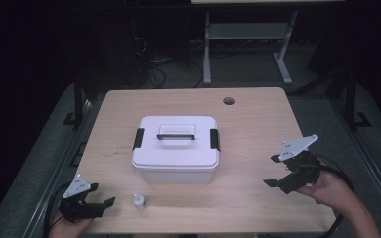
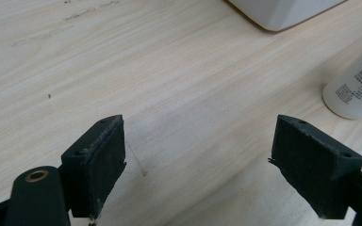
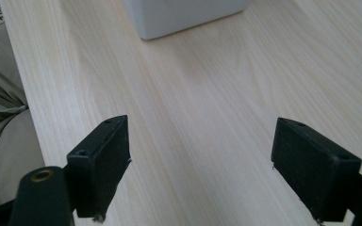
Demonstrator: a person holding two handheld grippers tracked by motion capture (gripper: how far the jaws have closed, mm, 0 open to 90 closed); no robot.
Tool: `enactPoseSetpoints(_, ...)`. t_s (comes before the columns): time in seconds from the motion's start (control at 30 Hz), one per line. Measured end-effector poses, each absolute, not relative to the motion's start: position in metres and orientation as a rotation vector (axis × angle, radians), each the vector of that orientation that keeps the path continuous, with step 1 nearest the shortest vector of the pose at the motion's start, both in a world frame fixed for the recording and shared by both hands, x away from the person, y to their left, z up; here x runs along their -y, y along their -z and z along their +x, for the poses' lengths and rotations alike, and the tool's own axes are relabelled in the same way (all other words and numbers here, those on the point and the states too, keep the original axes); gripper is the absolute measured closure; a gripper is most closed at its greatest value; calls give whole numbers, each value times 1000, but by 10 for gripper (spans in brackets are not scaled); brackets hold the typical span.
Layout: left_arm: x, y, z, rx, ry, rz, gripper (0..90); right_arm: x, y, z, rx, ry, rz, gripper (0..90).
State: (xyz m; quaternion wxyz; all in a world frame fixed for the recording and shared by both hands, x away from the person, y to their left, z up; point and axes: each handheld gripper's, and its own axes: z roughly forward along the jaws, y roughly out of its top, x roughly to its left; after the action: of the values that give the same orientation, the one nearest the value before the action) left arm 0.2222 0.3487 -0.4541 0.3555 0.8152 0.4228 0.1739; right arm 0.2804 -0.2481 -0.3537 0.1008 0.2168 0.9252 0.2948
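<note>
A white lidded box (image 1: pixel 176 148) with black side latches and a top handle stands at the middle of the wooden table (image 1: pixel 258 124). A small white bottle (image 1: pixel 139 201) stands upright near the front edge, just left of the box's front. My left gripper (image 1: pixel 99 204) rests at the front left corner, open, a short way left of the bottle. In the left gripper view the bottle (image 2: pixel 356 87) sits to the right beyond the open jaws, with the box's corner (image 2: pixel 283 12) farther off. My right gripper (image 1: pixel 277 171) hovers open at the right side, pointing toward the box (image 3: pixel 184 16).
A round cable hole (image 1: pixel 229 101) lies near the table's far edge. Beyond the table stands a desk frame (image 1: pixel 248 44) with cables on a dark floor. The person's clothing (image 3: pixel 2 117) is past the table's near edge in the right gripper view.
</note>
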Motion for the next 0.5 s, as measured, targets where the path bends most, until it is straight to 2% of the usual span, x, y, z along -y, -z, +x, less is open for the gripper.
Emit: enactPoseSetpoints(0.5,-350,454,221,-1094,-456,2105,180,231,335,294,-2766,-847,556,204)
